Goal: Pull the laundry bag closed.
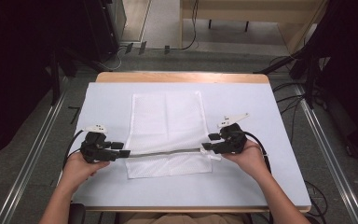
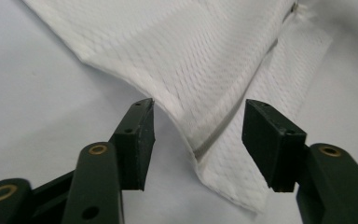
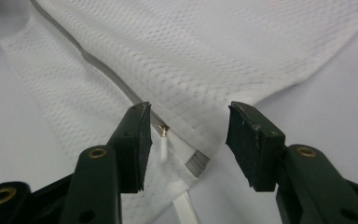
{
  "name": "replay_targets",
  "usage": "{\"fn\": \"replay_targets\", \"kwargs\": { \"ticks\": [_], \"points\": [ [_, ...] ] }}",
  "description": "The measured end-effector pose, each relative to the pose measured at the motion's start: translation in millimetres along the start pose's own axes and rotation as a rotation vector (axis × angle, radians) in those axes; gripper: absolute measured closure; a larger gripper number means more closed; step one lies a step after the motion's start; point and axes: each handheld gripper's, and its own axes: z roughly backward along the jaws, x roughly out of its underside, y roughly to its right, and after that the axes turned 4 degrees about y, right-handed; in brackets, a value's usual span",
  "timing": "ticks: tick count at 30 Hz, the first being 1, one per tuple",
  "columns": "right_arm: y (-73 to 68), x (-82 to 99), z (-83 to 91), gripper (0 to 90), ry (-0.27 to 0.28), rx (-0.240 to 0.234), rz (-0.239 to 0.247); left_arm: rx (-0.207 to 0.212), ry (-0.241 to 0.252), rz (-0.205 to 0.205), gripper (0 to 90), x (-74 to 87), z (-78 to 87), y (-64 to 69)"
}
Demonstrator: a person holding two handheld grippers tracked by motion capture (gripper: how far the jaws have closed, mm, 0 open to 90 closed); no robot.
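A wooden-edged counter [image 1: 182, 77] takes up the middle of the high view, covered by a pale sheet [image 1: 261, 140] that spreads nearly to its edges. On the sheet lies a white mesh laundry bag [image 1: 165, 121], laid flat, long side running away from the person, with its near end folded back toward them along a straight line. Along that fold runs a grey zipper [image 1: 168, 152], stretching almost from one gripper to the other.

At the left end of the zipper sits the left gripper [image 1: 121, 149], held in the person's left hand [image 1: 77, 168]. In the left gripper view the gripper [image 2: 198, 140] has its two black jaws spread wide, and the folded corner of the bag [image 2: 214, 56] rises between them, touching neither pad as far as I can see; the zipper's grey line [image 2: 214, 135] runs down through the gap.

Over at the right end, the right gripper [image 1: 208, 142] rests in the right hand [image 1: 249, 156]. The right gripper view shows this gripper [image 3: 186, 140] with jaws also standing apart, the bag's corner [image 3: 200, 60] between them. A small brass-coloured zipper slider [image 3: 163, 130] lies just beside the left-hand pad [image 3: 140, 144], with a white pull tab [image 3: 164, 150] hanging below it.
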Motion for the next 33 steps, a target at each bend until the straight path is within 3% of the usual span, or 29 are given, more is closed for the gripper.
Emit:
{"fn": "replay_targets", "kwargs": {
  "ticks": [10,15,18,28,33],
  "points": [
    [15.7,9.3,23.1,40.9,0.053,0.067,-0.026,-0.065,0.052,0.016,38.6,2.6,10.3,-9.1],
    [23.4,15.0,30.3,37.4,0.064,0.107,-0.044,-0.124,0.087,0.044,38.2,4.1,17.0,-14.1],
    [28.4,18.6,32.9,34.2,0.073,0.152,-0.047,-0.136,0.116,0.068,37.9,3.8,21.1,-16.3],
    [43.4,26.9,33.0,26.3,0.073,0.19,-0.089,-0.171,0.083,0.085,37.2,6.6,18.4,-21.4],
    [46.0,29.2,29.5,23.9,0.06,0.201,-0.08,-0.185,0.081,0.103,36.7,8.0,18.6,-23.7]
  ]
}}
